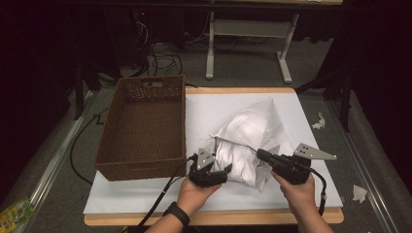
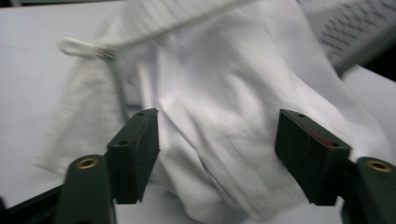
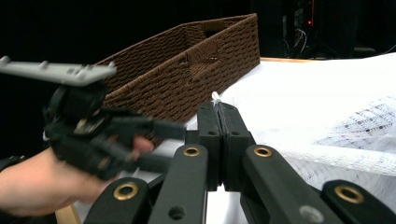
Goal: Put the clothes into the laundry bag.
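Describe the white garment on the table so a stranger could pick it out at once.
On the white-covered table, right of the brown woven basket, lies a crumpled white garment. It sits between the left gripper and right gripper, the one soft, wrinkled heap there, partly mesh-textured.

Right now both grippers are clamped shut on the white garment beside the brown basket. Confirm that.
Not quite. Only the right gripper is shut, pinching a thin edge of the white garment. The left gripper view shows the left gripper with its jaws apart, the cloth lying between them unpressed. The brown basket does stand beside the garment.
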{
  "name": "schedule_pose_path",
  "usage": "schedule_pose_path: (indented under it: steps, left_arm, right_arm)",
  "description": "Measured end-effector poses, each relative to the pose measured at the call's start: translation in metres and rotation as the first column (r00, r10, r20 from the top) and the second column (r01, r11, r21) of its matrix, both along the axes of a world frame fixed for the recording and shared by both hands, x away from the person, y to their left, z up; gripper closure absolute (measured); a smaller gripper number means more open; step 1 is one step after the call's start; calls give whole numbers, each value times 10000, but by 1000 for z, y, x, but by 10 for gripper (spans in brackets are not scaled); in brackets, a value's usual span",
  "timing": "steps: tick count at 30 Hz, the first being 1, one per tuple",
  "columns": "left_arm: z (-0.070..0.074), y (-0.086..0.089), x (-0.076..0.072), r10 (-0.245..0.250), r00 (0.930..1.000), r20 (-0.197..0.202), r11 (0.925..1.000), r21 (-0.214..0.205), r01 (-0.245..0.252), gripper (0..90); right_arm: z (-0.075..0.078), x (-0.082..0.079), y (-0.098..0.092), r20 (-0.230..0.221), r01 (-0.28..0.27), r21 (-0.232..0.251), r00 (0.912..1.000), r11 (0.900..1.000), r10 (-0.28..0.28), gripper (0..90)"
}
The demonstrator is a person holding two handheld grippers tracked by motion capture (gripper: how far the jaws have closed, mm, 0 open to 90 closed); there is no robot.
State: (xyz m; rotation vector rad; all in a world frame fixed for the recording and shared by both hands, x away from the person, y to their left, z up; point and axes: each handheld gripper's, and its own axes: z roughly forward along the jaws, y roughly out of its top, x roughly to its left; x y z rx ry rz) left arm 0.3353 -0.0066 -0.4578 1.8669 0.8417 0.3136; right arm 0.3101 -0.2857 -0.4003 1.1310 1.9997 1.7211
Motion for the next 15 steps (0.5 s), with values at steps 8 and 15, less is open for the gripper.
schedule_pose_path:
  steps: [8,15]
  left_arm:
    - [-17,-19,6,-222,9949,-986,9989,395,262,318]
    - [-18,-30,10,-300,9932,-1128,9970,680,378,746]
  right_arm:
    - [-1,0,4,-43,-6,-58,10000,10000,6,900]
    - [-1,2,12,-122,-193,-108,9997,9998,192,900]
